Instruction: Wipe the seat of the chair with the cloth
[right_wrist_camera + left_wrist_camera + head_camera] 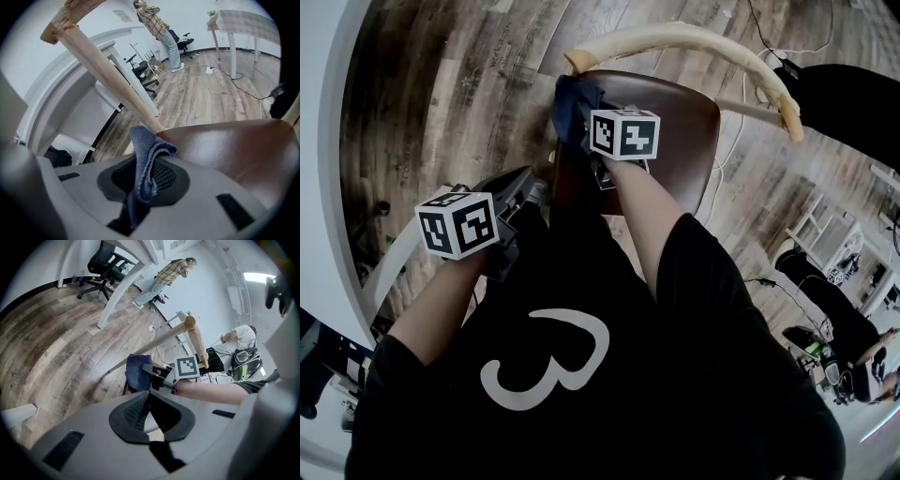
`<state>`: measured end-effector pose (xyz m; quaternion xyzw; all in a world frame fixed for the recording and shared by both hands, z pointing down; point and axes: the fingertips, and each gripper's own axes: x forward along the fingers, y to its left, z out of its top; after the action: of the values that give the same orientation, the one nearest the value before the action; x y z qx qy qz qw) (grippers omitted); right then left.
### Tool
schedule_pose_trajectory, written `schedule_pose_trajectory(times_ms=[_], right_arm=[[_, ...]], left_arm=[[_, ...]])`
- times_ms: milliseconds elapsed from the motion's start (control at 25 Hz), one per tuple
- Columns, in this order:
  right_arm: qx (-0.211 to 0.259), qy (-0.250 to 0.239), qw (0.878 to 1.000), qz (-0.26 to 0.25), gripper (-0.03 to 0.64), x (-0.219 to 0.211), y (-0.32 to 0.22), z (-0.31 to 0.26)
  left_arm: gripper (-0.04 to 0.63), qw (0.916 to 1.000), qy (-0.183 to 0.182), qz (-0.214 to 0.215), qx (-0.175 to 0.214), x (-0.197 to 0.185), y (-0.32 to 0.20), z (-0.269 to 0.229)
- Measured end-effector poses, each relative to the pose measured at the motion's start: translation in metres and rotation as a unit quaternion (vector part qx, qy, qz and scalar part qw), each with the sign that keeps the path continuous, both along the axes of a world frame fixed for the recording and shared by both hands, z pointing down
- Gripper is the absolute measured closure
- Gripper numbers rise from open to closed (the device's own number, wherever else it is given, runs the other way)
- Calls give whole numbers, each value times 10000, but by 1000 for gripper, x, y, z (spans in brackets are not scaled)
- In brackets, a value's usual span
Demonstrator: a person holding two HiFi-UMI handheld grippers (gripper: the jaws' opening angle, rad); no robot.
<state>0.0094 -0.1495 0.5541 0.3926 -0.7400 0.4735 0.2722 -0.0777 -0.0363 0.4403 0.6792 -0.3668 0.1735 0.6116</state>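
Wiping looks barely begun. Head view: cloth at far-left edge of seat, clamped in right gripper. Left gripper view: left gripper pinched together, empty, off the chair. Right gripper view: cloth gripped beside brown seat; next, probably pressing down and dragging across.

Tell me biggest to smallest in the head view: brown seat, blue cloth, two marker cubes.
1. Brown seat.
2. Left marker cube, nearer the camera.
3. Right marker cube and blue cloth look alike; the cloth is partly hidden.
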Motion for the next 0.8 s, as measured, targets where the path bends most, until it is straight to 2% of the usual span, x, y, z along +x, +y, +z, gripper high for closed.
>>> schedule_pose_trajectory(times_ms=[400, 800], right_arm=[[132, 202, 9997, -80, 561, 12, -2, -3], [133, 415, 9990, -42, 561, 45, 1, 0]], left_arm=[[583, 10000, -7, 10, 21, 6, -2, -2], [583, 10000, 12, 45, -44, 24, 0, 2]])
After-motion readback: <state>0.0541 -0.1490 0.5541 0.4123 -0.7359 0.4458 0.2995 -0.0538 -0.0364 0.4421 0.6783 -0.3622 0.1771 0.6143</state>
